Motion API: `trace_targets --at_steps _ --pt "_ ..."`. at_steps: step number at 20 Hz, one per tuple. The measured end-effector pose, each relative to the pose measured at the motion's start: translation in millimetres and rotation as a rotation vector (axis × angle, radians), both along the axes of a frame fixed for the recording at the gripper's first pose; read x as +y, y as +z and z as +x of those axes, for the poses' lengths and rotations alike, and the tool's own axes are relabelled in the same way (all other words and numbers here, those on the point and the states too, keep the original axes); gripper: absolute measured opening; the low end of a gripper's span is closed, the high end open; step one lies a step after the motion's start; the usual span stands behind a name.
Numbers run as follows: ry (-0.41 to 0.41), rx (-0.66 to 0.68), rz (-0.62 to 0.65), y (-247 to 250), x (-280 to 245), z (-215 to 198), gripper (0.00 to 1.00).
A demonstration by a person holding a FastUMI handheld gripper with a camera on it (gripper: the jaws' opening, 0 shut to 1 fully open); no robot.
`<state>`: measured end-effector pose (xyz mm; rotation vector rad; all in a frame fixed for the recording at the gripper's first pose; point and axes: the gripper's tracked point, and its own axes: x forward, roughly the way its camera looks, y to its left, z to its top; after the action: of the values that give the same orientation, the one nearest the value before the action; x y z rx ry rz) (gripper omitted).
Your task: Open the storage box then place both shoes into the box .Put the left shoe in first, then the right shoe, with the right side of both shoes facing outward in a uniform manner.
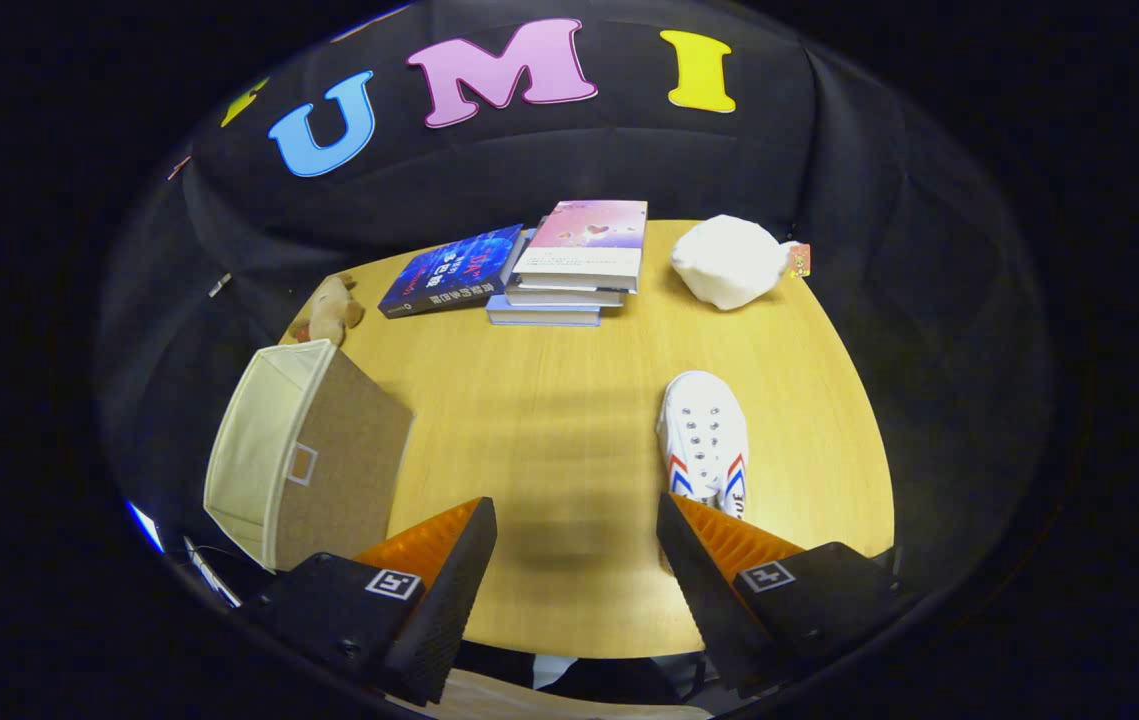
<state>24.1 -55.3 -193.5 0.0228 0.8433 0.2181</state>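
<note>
The gripper [576,520] hangs spread over bare wooden table [549,420], holding nothing. A white sneaker [703,442] lies just ahead of the right finger, its heel hidden behind it. The fabric storage box [304,450] stands left of the left finger, overhanging the table edge. Beyond, stacked books [569,270], a white bundle [729,262] and a plush toy [334,308] line the far edge.

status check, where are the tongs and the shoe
Tongs open, empty, above table. One white shoe just ahead of right finger. Storage box open, left of tongs. Path clear.

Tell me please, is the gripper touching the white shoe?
Cannot tell: in the gripper view the open gripper holds nothing, but one finger overlaps the shoe.
</note>
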Motion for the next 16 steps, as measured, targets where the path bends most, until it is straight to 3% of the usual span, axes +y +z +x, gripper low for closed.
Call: trace_targets --at_steps 6,16 --pt "-0.002 0.007 -0.131 -46.0 -66.3 17.7 0.99" --pt "-0.066 0.125 -0.176 -95.8 -130.6 38.9 0.99"
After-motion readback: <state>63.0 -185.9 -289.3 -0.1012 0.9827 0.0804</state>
